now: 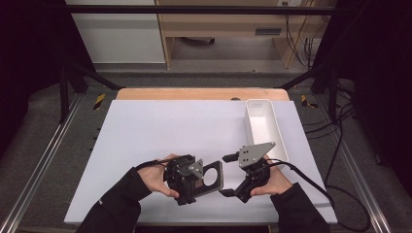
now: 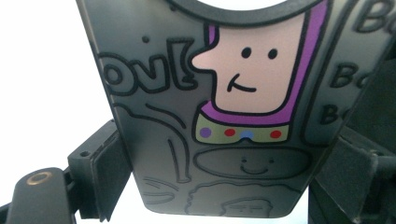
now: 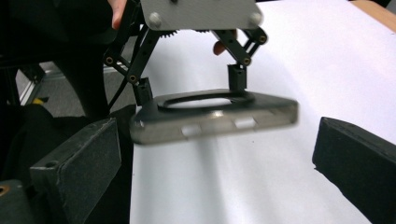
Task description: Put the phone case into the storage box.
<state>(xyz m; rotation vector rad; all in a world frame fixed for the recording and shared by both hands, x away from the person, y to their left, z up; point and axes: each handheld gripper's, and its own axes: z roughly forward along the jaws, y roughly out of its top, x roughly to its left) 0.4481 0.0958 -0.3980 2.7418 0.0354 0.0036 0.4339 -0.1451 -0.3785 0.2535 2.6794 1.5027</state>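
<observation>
A dark grey phone case [image 1: 213, 177] with a big round camera hole hangs just above the white table. My left gripper [image 1: 196, 179] is shut on the case's end. The left gripper view shows the case's printed side [image 2: 243, 116], with cartoon faces and raised lettering, clamped between the two pads [image 2: 109, 170]. My right gripper [image 1: 227, 174] stands open immediately right of the case, one jaw above it and one below, apart from it. In the right gripper view the case [image 3: 215, 114] lies flat, edge-on, ahead of the wide-open right gripper [image 3: 219, 172], held by the left gripper [image 3: 189, 84].
A long white tray [image 1: 266, 109] stands at the right of the white table top [image 1: 160, 131], beyond my right hand. Black frame rails and cables run along both sides of the table.
</observation>
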